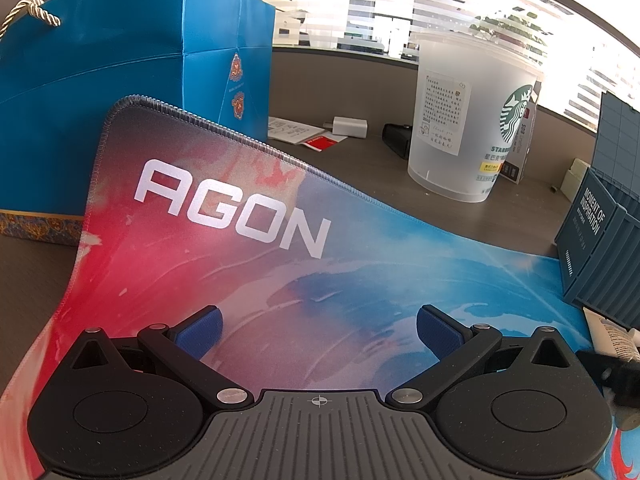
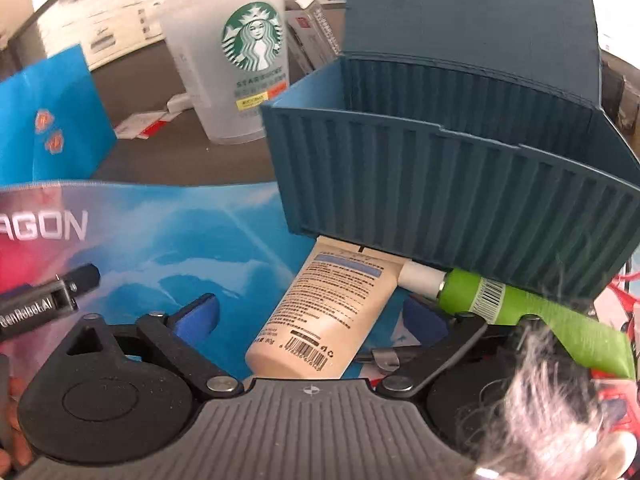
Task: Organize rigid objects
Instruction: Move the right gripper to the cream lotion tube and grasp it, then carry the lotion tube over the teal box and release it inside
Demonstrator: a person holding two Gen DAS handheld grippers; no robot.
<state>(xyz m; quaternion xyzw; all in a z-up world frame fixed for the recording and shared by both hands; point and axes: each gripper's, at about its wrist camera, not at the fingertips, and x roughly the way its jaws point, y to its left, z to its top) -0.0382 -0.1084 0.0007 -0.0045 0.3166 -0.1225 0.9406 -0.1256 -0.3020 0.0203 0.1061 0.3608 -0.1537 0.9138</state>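
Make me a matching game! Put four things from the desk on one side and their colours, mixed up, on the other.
Things:
1. container box
2. Starbucks cup
3. tube with the white cap
4. tube between the open jaws

Colours:
A. bright green
B. beige
C. dark blue-grey
D. frosted clear

Pairs: 1-C, 2-D, 3-A, 4-B

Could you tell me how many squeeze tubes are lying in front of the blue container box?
2: a beige plastic tube between the right gripper fingers, and a green tube right of it; others may be hidden.
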